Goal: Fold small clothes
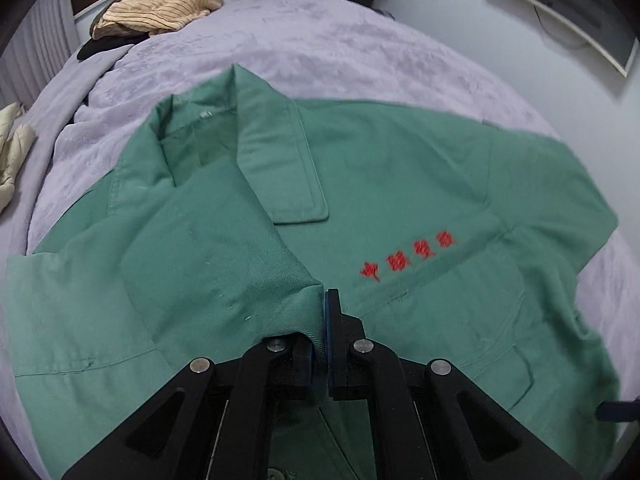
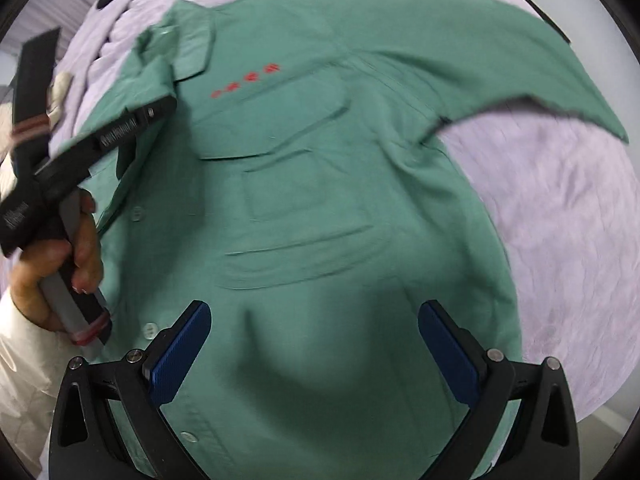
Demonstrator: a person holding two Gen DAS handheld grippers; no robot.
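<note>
On the bed [image 1: 360,48], left gripper [image 1: 320,344] pinches the limp green shirt's [image 1: 400,184] front edge at six o'clock; right gripper [image 2: 316,344] gapes empty.

Both wrist views overlook the shirt [image 1: 400,184] closely.

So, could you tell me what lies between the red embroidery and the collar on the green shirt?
Only plain green shirt fabric, seen in the left wrist view.

Both tongs: black angular linkage arms, silver round pivot screws, ribbed blue pads [image 2: 182,354]. Left tongs [image 1: 325,344] look the same. Bare-skinned left hand [image 2: 60,268], white sleeve [image 2: 20,360].
</note>
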